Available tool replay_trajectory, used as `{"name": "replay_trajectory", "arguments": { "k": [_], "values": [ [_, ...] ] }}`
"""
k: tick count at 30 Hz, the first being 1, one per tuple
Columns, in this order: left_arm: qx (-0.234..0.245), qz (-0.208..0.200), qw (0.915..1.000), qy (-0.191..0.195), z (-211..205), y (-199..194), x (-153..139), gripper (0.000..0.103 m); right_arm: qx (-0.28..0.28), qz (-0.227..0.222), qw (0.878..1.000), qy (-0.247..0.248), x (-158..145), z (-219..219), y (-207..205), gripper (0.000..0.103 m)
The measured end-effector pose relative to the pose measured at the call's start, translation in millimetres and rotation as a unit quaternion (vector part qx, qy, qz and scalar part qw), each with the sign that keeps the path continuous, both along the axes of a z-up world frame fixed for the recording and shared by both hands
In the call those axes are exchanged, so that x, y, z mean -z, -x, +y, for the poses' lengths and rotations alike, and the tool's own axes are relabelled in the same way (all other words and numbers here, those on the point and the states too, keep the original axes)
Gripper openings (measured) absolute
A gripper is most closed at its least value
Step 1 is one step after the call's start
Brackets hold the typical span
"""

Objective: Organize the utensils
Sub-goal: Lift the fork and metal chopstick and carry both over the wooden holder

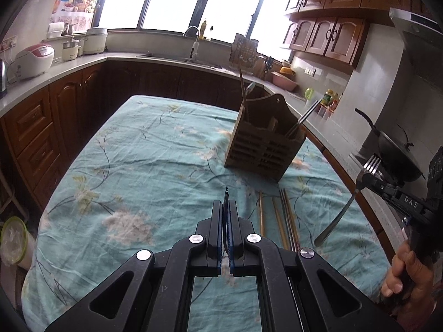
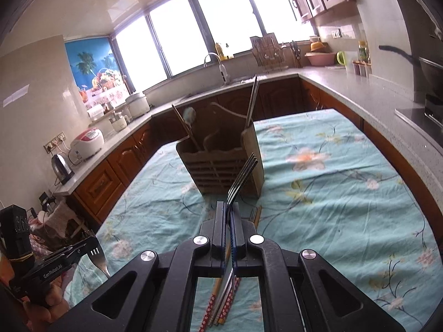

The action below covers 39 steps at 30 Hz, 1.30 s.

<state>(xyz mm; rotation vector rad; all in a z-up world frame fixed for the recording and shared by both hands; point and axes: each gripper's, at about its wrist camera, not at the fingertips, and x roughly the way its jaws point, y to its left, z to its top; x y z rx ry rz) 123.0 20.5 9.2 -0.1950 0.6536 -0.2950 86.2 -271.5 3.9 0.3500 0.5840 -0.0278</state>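
Two thin stainless-steel table forks are the things in hand. One fork [image 2: 240, 178] is clenched near its neck by the right gripper [image 2: 227, 215], tines up and forward, its handle hanging down behind the jaws. The other fork [image 2: 97, 253] is gripped the same way by the left gripper [image 1: 226, 207], only its dark tine tips showing past the closed jaws in the left wrist view. Both are lifted above the bench. I judge the forks light, rigid and slick: a pinch close to the neck steadies the tines, but the long handle could swing or slide between the pads if jolted. The brown slatted wooden utensil caddy [image 1: 263, 149] stands upright toward the far right part of the bench, already holding a spoon and some chopsticks that lean out; its open compartments are narrow, so a fork would best go in handle first and nearly vertical, clear of those leaning sticks. A loose bundle of wooden and metal chopsticks [image 1: 279, 218] lies on the teal floral cloth [image 1: 133, 149] between the caddy and the near edge. The left half of the bench is bare cloth, giving free room; the right edge sits close to the kitchen counter, so swings there look tighter.
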Motion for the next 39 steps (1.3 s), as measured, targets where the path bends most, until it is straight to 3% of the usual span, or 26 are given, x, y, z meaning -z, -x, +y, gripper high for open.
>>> {"name": "replay_trajectory", "arguments": {
  "k": [19,33,39],
  "values": [
    [-0.025,-0.072,0.9968,0.024,1,-39,-35,0.001,0.008,-0.049,0.999,-0.009,-23,-14,-20,0.002],
    [-0.063,-0.144,0.9873,0.022,-26,-119,-55,0.001,0.026,-0.1,0.995,-0.008,-55,-34,-68,0.002],
    [-0.078,-0.173,0.9816,0.02,-48,-162,-47,0.002,0.034,-0.125,0.992,0.0,-64,-40,-100,0.002]
  ]
}}
